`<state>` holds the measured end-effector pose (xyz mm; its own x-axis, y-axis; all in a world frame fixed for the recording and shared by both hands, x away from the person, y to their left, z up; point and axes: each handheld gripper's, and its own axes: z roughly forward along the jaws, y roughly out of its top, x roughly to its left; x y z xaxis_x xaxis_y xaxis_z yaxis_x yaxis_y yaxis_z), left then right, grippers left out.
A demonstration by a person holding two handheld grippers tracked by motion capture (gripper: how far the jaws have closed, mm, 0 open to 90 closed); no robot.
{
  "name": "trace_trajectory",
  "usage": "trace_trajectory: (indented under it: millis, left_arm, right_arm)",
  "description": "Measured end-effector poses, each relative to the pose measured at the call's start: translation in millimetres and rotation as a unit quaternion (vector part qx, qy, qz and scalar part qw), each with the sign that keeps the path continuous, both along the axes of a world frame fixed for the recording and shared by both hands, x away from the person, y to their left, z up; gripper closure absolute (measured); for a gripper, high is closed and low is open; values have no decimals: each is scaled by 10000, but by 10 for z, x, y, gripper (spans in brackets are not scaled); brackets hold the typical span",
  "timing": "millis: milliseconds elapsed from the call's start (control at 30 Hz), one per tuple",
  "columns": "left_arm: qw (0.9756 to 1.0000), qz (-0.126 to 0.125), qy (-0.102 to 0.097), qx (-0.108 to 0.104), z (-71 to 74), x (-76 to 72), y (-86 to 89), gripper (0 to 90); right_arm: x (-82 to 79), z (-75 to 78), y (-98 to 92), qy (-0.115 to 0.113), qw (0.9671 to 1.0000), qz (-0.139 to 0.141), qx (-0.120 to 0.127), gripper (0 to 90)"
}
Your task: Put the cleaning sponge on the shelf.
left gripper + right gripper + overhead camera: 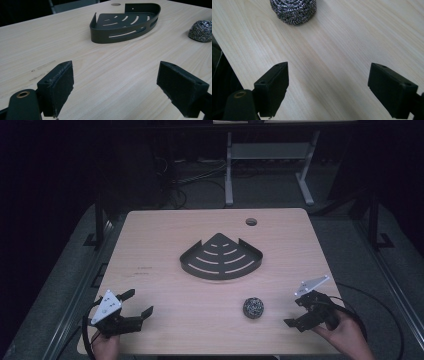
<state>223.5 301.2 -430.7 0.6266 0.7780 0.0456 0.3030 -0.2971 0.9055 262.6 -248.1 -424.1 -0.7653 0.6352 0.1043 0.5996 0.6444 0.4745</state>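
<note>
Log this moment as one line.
left gripper: open, empty | right gripper: open, empty, facing steel wool ball | corner shelf: mid-table, empty

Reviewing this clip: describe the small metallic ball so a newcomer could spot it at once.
Start at the light wooden table and find the black slotted corner shelf at its middle. Nearer the person, towards the right gripper, sits the steel wool scourer: the one round, shiny, tangled-wire thing there.

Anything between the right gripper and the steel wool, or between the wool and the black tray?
Nothing visible. Bare tabletop lies between the open right gripper and the steel wool, and again between the wool and the tray. The left gripper sits well off to the side.
</note>
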Motion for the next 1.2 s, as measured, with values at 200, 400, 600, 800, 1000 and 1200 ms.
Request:
trace_trajectory:
  millis: [200, 400, 600, 800, 1000, 1200]
  left_arm:
    - [10000, 11, 13, -35, -2, 3, 23, 135]
    - [10000, 18, 14, -32, 0, 1, 30, 135]
    - [10000, 19, 15, -44, 3, 0, 19, 135]
    - [10000, 5, -5, -34, 7, -1, 9, 135]
    - [10000, 17, -16, -53, 9, -4, 17, 135]
    - [10000, 30, -13, -68, 9, -2, 32, 135]
  right_arm:
    - [17, 35, 75, -18, 9999, 117, -25, 165]
    - [46, 72, 156, -17, 9997, 240, -81, 164]
    - [62, 107, 232, -26, 9993, 353, -93, 162]
    - [73, 137, 288, -21, 9990, 424, -123, 162]
    - [97, 165, 359, -24, 9987, 496, -122, 161]
    - [153, 171, 488, -3, 9977, 647, -190, 158]
